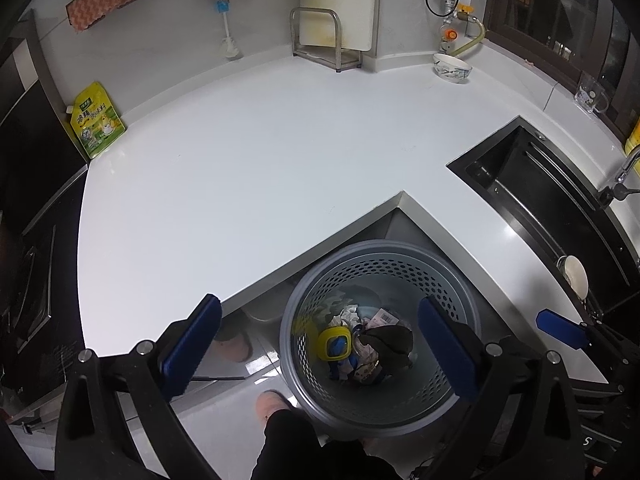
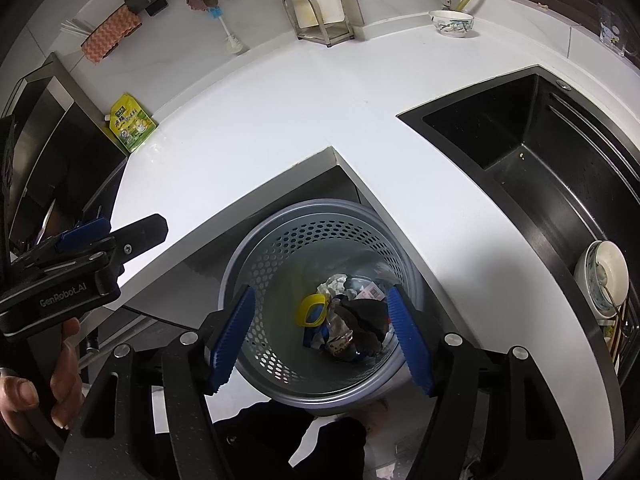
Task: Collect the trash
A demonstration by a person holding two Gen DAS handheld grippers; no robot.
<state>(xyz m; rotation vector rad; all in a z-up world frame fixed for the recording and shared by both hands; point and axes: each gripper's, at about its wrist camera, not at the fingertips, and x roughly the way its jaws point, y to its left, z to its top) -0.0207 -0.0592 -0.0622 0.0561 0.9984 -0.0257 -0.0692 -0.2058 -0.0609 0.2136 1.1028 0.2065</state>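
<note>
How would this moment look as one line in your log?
left hand-held gripper: open, empty | right hand-held gripper: open, empty | bin: holds trash | counter: pouch and bowl

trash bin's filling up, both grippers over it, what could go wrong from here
1. The yellow seasoning pouch by the wall could get grabbed as trash, though it looks like a usable product.
2. The patterned bowl at the far counter edge might be knocked when reaching there.
3. The perforated trash bin stands on the floor against the counter corner; a bump could tip it.

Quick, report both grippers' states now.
Left gripper: open, holding nothing, above the trash bin.
Right gripper: open, holding nothing, above the same bin.
</note>
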